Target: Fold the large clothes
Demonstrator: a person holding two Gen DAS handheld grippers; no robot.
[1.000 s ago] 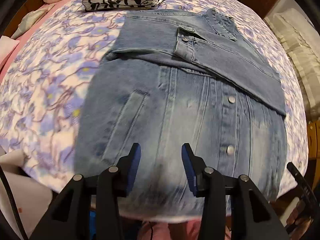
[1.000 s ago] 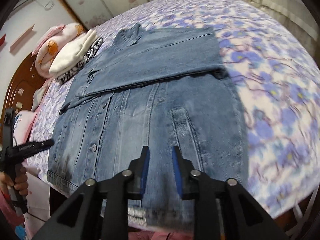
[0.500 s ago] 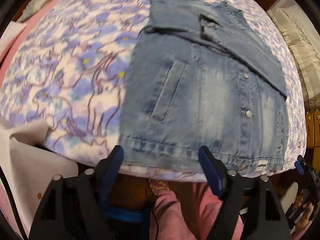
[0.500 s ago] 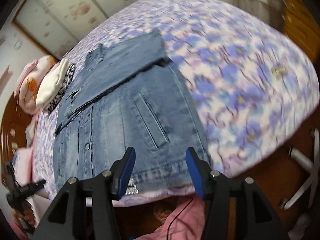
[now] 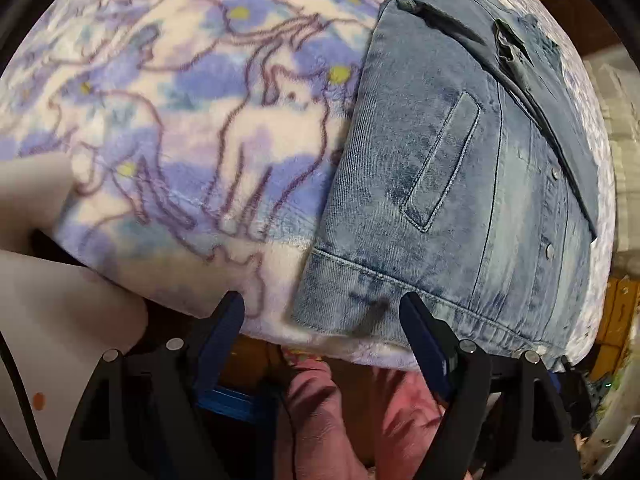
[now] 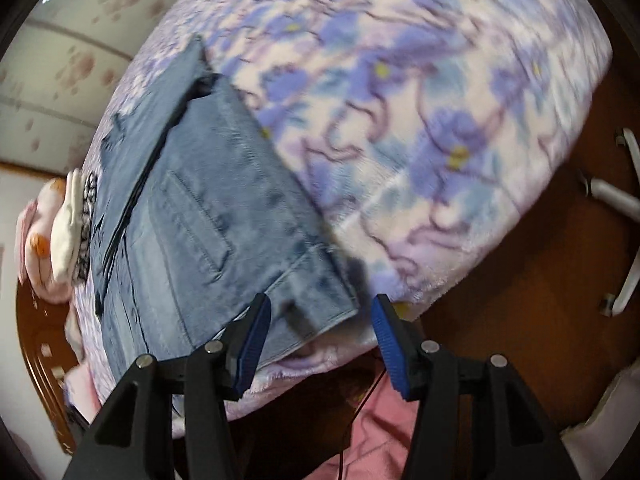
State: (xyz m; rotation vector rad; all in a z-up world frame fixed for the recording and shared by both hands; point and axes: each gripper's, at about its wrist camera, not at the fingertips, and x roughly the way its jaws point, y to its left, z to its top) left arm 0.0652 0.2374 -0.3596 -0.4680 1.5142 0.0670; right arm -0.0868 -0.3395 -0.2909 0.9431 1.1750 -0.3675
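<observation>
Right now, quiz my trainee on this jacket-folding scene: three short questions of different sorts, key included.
1. True or false: the left gripper has clamped the denim jacket.
2. The right gripper is lined up with which part of the jacket: A collar, B hem corner, C sleeve cuff?
3. What pattern covers the blanket under the jacket?

Key: 1 false, the jaws stand open. 2 B. 3 purple flowers.

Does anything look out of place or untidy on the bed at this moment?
Nothing stands out. The denim jacket lies flat on the floral blanket, sleeves folded across its upper part, its hem at the bed's edge. Both grippers are open and hold nothing.
</observation>
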